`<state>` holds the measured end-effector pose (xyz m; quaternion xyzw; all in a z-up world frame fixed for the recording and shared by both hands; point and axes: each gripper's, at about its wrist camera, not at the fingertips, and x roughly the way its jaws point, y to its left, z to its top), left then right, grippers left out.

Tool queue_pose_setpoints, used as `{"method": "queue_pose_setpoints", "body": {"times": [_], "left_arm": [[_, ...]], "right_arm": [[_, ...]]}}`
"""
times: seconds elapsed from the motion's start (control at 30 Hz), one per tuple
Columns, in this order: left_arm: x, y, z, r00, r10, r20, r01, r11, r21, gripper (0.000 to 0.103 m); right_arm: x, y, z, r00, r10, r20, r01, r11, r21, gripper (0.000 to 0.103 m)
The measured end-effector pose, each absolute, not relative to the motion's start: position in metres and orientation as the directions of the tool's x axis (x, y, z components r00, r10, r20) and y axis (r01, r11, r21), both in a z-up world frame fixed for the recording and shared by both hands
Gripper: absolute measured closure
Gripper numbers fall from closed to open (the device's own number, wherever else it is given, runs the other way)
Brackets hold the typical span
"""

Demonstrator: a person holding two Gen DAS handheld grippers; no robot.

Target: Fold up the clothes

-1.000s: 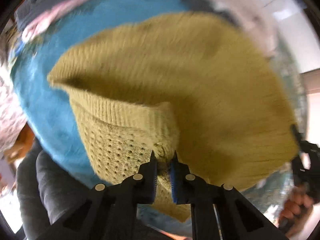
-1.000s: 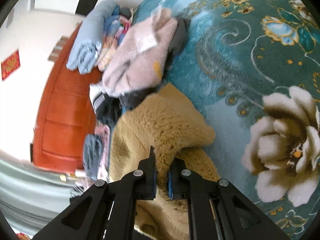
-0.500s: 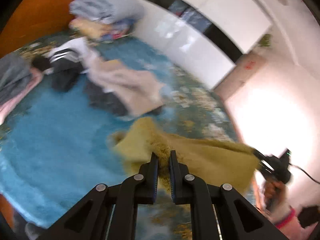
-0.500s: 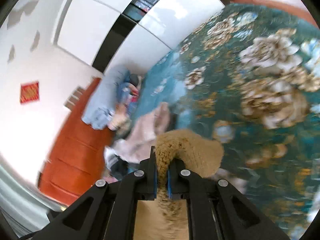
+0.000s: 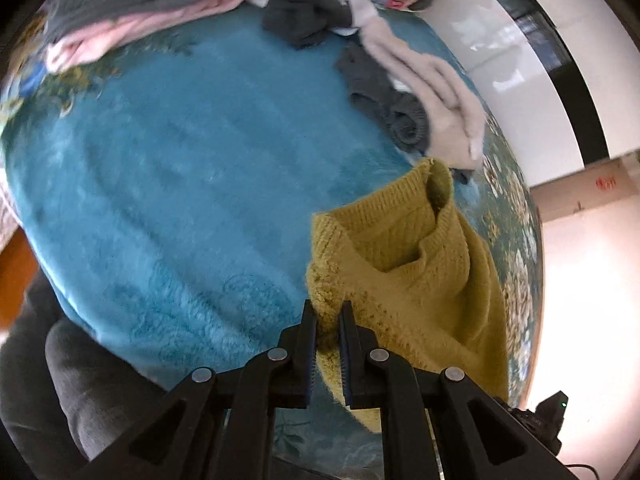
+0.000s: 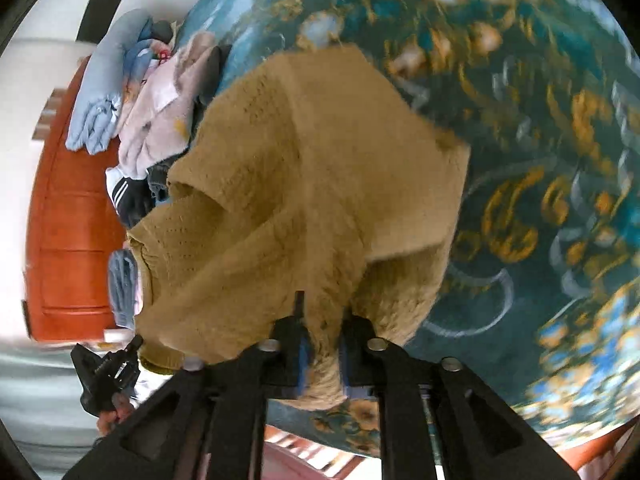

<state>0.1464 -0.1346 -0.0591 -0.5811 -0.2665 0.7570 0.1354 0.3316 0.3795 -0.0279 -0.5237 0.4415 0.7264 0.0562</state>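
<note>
Since half a second back, both views swung down toward the bed [image 5: 180, 168]. Left gripper [image 5: 328, 334] and right gripper [image 6: 322, 344] each pinched an edge of the mustard sweater [image 6: 304, 168], probably to hang it spread over the blanket for laying flat.

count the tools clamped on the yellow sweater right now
2. The left tool grips the yellow sweater at a knit edge; the right tool pinches another bunched part.
</note>
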Motion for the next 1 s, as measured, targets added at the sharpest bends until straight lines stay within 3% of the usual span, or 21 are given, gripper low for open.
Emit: {"method": "queue_pose_setpoints", "body": {"times": [0.03, 0.2, 0.47, 0.7, 0.83, 1.0], "left_arm": [[0.147, -0.134, -0.059, -0.287, 0.514, -0.808, 0.105, -0.822, -0.560, 0.093], [0.146, -0.129, -0.053, -0.279, 0.509, -0.814, 0.094, -0.829, -0.551, 0.093], [0.147, -0.126, -0.049, -0.280, 0.495, -0.823, 0.037, -0.851, -0.524, 0.093], [0.150, -0.145, -0.052, -0.302, 0.485, -0.820, 0.096, -0.841, -0.533, 0.093], [0.148, -0.166, -0.054, -0.339, 0.462, -0.819, 0.154, -0.832, -0.533, 0.093], [0.148, -0.195, -0.066, -0.356, 0.411, -0.840, 0.239, -0.828, -0.507, 0.093]], "right_arm": [[0.331, 0.384, -0.020, -0.443, -0.361, -0.820, -0.542, -0.621, 0.566, 0.069], [0.317, 0.401, 0.036, -0.511, -0.162, -0.844, -0.513, -0.731, 0.450, 0.067], [0.190, 0.289, 0.019, -0.486, -0.438, -0.756, -0.269, -0.748, 0.606, 0.066], [0.096, 0.195, 0.001, -0.436, -0.467, -0.769, -0.159, -0.801, 0.577, 0.066], [0.082, 0.151, -0.040, -0.296, -0.535, -0.791, -0.166, -0.787, 0.594, 0.066], [0.102, 0.092, -0.071, -0.101, -0.596, -0.796, -0.054, -0.796, 0.603, 0.066]]}}
